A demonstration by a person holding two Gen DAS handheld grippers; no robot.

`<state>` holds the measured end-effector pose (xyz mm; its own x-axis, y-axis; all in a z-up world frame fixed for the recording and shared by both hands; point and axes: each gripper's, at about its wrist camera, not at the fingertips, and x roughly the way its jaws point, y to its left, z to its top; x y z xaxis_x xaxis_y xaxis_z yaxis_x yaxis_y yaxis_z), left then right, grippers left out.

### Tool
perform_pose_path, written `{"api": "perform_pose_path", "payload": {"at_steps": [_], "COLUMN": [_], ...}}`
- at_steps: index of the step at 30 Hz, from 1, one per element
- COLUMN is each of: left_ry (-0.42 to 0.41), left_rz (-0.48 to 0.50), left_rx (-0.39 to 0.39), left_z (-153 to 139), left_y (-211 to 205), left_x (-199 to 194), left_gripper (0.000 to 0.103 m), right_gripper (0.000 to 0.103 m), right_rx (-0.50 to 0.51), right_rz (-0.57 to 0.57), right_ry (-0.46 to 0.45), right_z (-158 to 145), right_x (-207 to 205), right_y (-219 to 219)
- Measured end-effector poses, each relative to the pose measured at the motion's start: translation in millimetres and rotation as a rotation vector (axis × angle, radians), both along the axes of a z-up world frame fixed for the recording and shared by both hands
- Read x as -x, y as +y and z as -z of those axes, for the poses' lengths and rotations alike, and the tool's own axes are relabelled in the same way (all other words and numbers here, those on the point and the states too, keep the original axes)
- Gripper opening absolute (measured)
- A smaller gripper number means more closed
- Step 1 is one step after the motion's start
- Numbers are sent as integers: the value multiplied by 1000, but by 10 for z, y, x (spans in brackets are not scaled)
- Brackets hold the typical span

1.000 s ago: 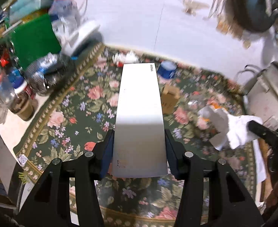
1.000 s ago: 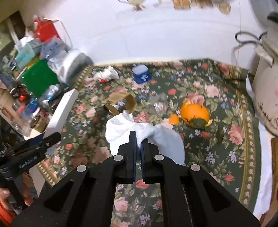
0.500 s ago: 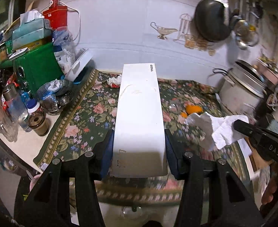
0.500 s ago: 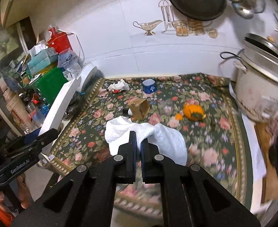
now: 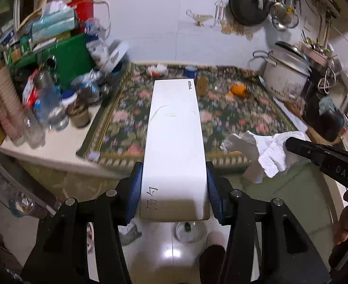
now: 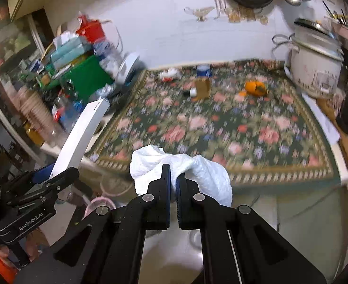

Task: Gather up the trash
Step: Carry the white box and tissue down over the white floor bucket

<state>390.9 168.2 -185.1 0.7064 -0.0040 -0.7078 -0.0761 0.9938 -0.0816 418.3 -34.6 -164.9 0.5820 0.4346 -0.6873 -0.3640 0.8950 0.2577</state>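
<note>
My left gripper is shut on a long white box, its blue pads pressing both sides near the box's near end. The same white box shows at the left of the right wrist view. My right gripper is shut on a crumpled white paper towel, which bulges out around its fingertips. That paper towel hangs at the right of the left wrist view. Both grippers hover off the front edge of the floral tablecloth. On it lie an orange peel, a brown carton, a blue cup and a crumpled wrapper.
A white rice cooker stands at the right end of the counter. Bottles, a green box and tissue packs crowd the left end. A dark pan hangs on the wall. Below me is light floor with a glass jar.
Both grippers have drawn back from over the tablecloth to beyond its front edge, carrying the white box and the paper towel. The floor has come into view below.
</note>
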Motion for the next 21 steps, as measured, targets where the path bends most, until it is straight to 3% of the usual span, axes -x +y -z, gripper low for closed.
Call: {"api": "perform_pose_path", "payload": {"at_steps": [3, 12, 21], "left_ry": [58, 177, 325], "left_rz": [8, 13, 8], "left_rx": [35, 27, 34], "left_z": [150, 653, 1577], "left_y": [75, 0, -303], "left_x": [141, 340, 191], "left_gripper": [50, 50, 50], "right_gripper": [4, 4, 4], "right_rx": [19, 61, 91], "right_rz": [6, 13, -13], "right_ry": [52, 189, 350], "right_z": [149, 642, 1630], "right_x": [160, 382, 122], "right_y": [74, 53, -102]}}
